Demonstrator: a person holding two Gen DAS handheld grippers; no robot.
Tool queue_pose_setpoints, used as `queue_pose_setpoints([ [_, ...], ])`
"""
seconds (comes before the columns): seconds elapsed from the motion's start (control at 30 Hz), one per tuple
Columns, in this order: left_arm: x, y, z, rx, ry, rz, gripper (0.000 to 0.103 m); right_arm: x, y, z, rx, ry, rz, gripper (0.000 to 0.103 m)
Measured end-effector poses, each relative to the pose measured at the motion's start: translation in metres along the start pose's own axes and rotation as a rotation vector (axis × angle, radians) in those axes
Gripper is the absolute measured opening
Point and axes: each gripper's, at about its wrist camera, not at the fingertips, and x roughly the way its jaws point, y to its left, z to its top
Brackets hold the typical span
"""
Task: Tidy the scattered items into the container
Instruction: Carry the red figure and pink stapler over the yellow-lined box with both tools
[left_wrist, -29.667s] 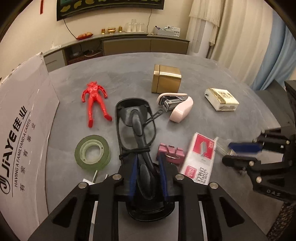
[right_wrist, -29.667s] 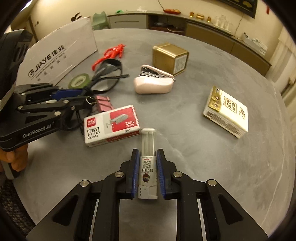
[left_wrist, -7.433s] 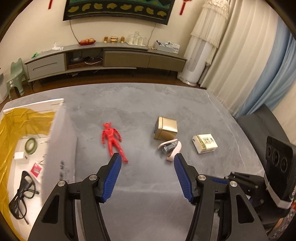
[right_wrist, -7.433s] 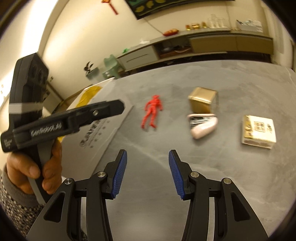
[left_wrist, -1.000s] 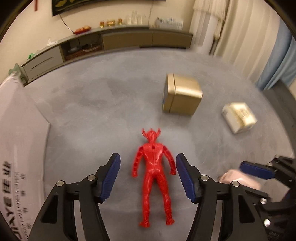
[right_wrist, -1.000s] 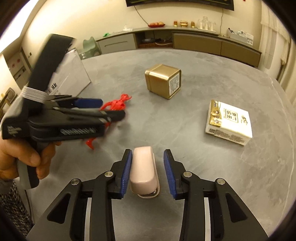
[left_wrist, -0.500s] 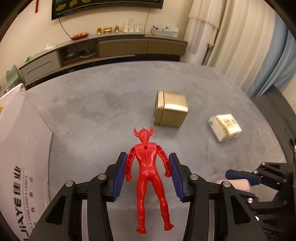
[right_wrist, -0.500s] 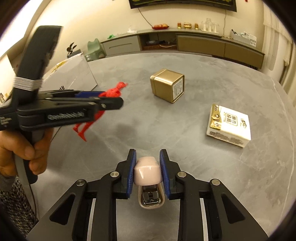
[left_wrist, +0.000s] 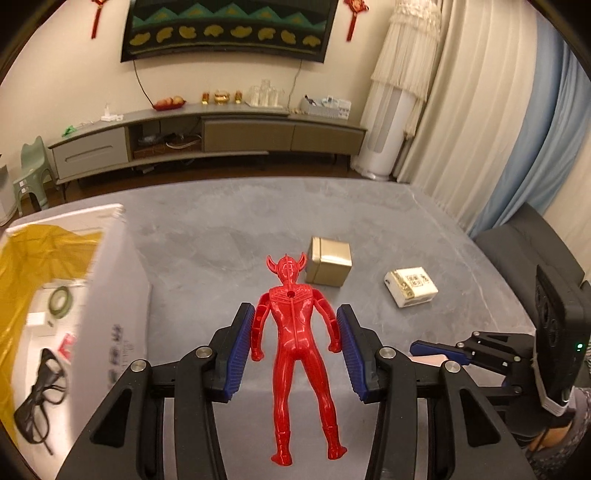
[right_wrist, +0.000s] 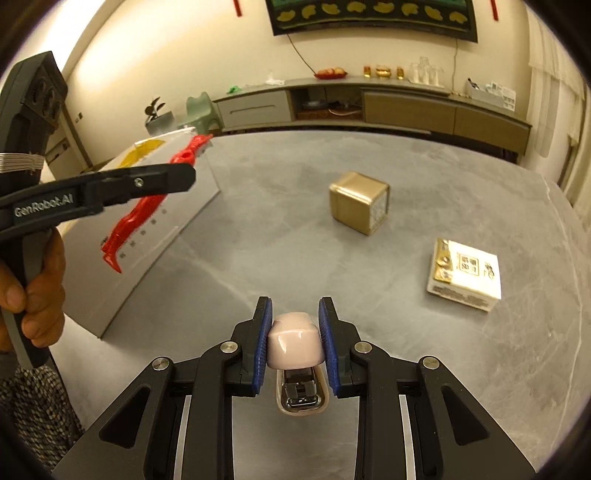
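Two items are in our grip: our left tool (left_wrist: 295, 347) pinches the red figure (left_wrist: 299, 354) by its arms above the tabletop (left_wrist: 221, 229), our right tool (right_wrist: 295, 343) squeezes the pink stapler (right_wrist: 294, 345). In the white box (left_wrist: 114, 325) with yellow lining lie black glasses (left_wrist: 40, 402), green tape (left_wrist: 61, 297) and small packets. One gold tin (left_wrist: 329, 266) and one white pack (left_wrist: 410, 285) sit on the tabletop.
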Motion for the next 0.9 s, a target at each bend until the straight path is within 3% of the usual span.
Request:
queue_pose_setpoints([
  [0.47,-0.066,0.023,-0.004,-0.013,-0.085,-0.004,0.047,-0.023,0.061,0.026,-0.096,-0.092,0.008,0.027],
  [0.9,-0.143,0.091,-0.014,-0.130,-0.197,0.049,0.047,-0.033,0.121,0.051,-0.168,-0.165,0.053,0.027],
])
